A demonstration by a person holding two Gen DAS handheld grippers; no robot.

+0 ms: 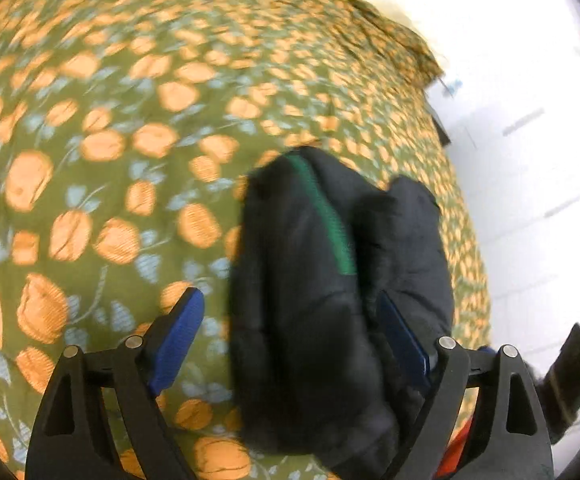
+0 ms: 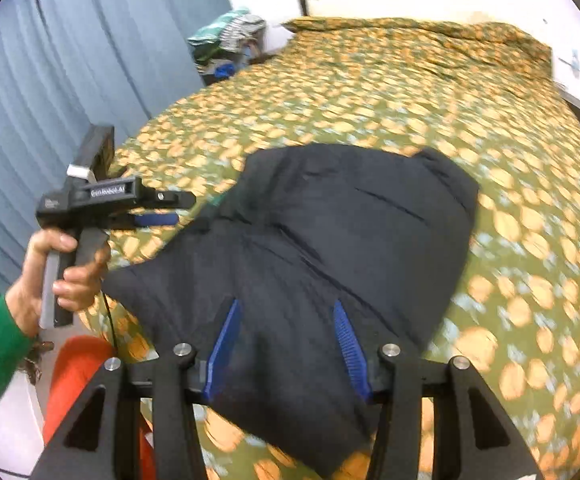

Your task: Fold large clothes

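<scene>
Dark jacket half folded on the floral bed

Padded navy jacket (image 2: 330, 248), quilted with a green inner strip, lies in a loose folded bundle on the near part of the bed (image 2: 470, 100), whose green cover is printed with orange flowers. The right claw (image 2: 288, 344) has its blue pads partly apart with the near edge of the jacket between them; whether they actually pinch the fabric I cannot tell. The left claw (image 1: 296, 336) stands wide, holding nothing; from the right wrist view it hangs to the left of the jacket in a hand (image 2: 64, 276) with a green knitted sleeve.

My judgement is that one fold has been laid and the next needs setting up. To do it well, the free claw should come down onto a clean outer edge, take all layers of the thick padding at once, and both claws should lift together so the bundle does not slump open. Puffy fabric springs back, so press the crease flat before letting go.
</scene>
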